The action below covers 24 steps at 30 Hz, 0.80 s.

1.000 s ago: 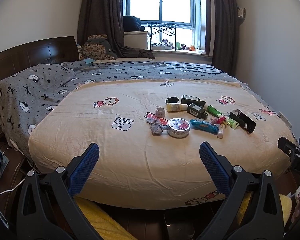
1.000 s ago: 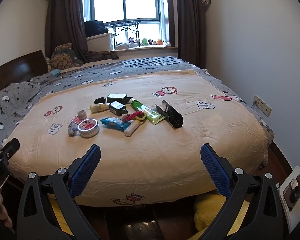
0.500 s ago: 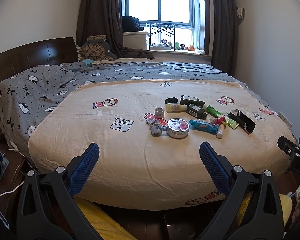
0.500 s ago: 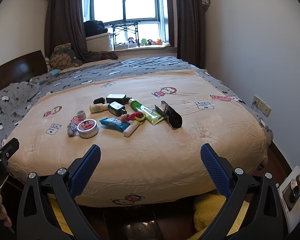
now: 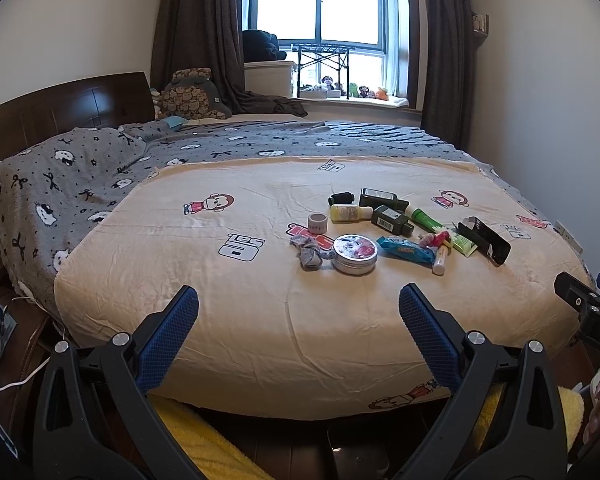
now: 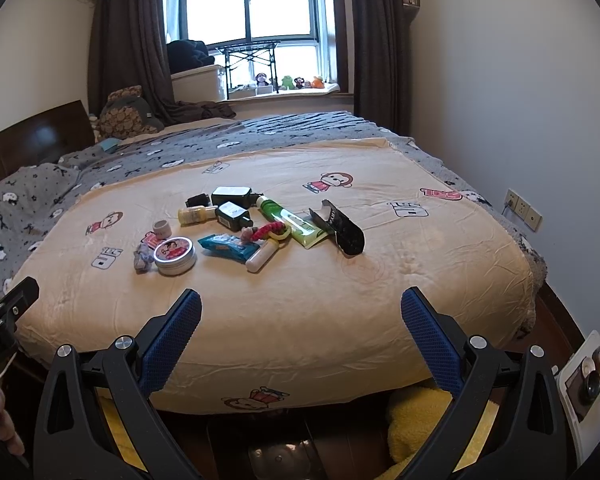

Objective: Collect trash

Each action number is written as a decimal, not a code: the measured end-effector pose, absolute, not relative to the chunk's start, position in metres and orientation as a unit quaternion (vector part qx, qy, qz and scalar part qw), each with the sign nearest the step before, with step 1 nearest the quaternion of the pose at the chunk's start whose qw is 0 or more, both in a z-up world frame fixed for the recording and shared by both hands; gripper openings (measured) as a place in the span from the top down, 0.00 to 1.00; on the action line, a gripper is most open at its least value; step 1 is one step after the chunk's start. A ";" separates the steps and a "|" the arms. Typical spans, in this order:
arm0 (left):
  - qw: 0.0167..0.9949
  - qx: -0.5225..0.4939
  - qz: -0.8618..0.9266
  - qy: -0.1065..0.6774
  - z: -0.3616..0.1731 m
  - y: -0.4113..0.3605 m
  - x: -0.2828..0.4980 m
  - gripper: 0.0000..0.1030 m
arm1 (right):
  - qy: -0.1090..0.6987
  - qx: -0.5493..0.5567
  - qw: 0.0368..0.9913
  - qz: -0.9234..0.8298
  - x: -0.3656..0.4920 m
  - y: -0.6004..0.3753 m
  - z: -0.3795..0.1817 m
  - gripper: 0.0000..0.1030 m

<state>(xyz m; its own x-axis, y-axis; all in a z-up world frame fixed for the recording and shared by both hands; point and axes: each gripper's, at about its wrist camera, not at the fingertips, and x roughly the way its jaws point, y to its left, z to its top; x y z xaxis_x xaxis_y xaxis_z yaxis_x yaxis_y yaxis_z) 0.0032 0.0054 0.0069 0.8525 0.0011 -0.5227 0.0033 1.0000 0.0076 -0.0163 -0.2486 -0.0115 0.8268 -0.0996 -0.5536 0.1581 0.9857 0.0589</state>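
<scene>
A cluster of litter lies on the cream bedspread (image 5: 220,288): a round tin (image 5: 355,254), a crumpled grey rag (image 5: 310,251), a blue wrapper (image 5: 406,249), a yellow bottle (image 5: 348,213), dark bottles (image 5: 392,220), a green tube (image 5: 440,230) and a black box (image 5: 484,236). The right wrist view shows the same tin (image 6: 175,255), wrapper (image 6: 228,246), white tube (image 6: 262,256) and black box (image 6: 338,228). My left gripper (image 5: 299,308) is open and empty, short of the bed's near edge. My right gripper (image 6: 301,310) is open and empty, likewise short of the pile.
A grey patterned blanket (image 5: 80,176) covers the bed's left and far side by a wooden headboard (image 5: 60,108). A yellow towel (image 6: 420,420) lies on the floor under the bed edge. The wall with sockets (image 6: 524,210) is at the right.
Both grippers have edged slightly closer to the bed and a little higher; the pile sits a touch lower in view. Nothing was grasped.
</scene>
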 end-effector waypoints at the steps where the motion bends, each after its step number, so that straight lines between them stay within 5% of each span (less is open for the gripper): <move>1: 0.962 0.004 -0.001 0.273 0.006 0.005 0.004 0.08 | 0.287 0.051 0.954 -0.068 -0.016 -0.249 -0.012 0.03; 17: 0.959 0.011 -0.002 0.284 -0.028 0.002 0.026 0.08 | 0.228 0.005 0.973 -0.040 -0.001 -0.240 -0.041 0.03; 24: 0.959 0.037 0.004 0.282 -0.059 0.001 0.056 0.08 | 0.286 0.053 0.957 0.009 0.043 -0.246 -0.081 0.03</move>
